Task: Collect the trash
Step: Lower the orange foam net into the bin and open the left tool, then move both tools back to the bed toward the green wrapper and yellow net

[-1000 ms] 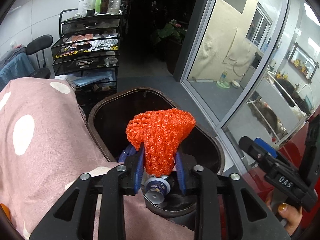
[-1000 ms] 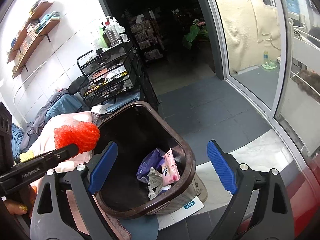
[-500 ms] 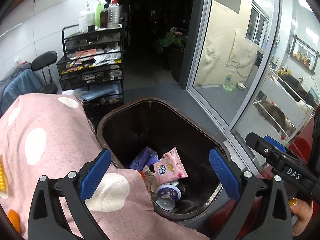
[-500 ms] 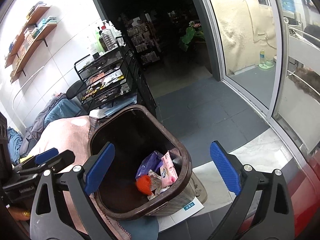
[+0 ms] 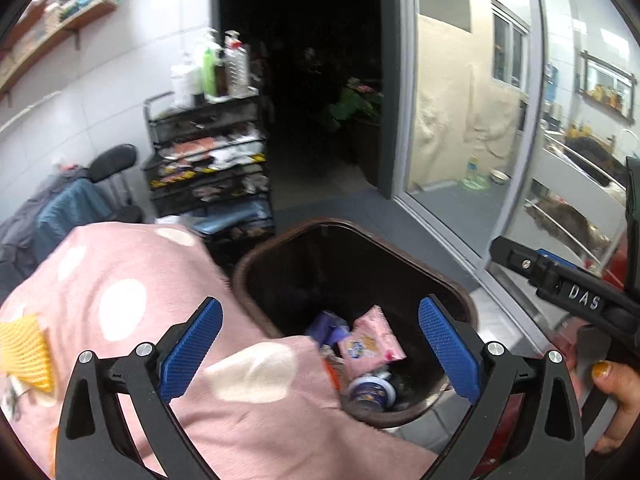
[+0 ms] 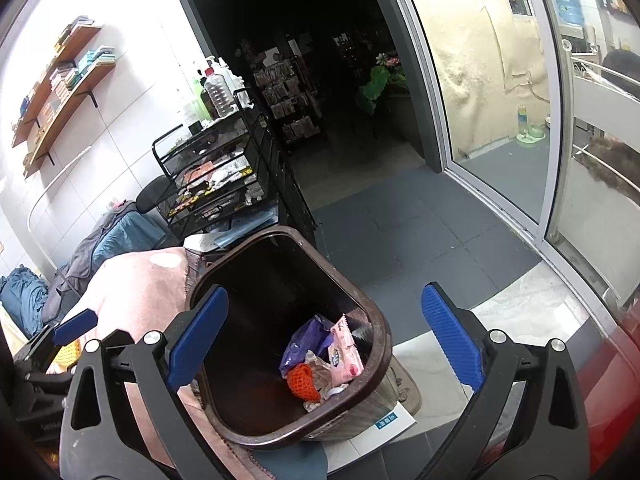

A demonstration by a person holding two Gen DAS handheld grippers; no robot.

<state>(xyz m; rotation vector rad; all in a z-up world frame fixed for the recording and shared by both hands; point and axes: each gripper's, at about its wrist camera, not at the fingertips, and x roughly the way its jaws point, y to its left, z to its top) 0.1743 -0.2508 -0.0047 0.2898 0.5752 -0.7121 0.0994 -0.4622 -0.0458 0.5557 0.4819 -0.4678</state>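
Orange mesh net (image 6: 303,381) lies in brown bin (image 6: 376,320) among wrappers, mostly hidden in left view behind pink spotted cloth (image 5: 132,280) | left tool (image 5: 320,346) spread wide, nothing between, jaws just opened | right tool (image 6: 324,334) spread, nothing between, only its side visible in left view | yellow net (image 5: 24,350) cut off at edge

White tiled wall (image 6: 132,92), wooden shelves (image 6: 68,80), black wire cart (image 5: 208,160), dark doorway (image 5: 300,80), grey floor (image 6: 400,232), glass door (image 5: 468,128)
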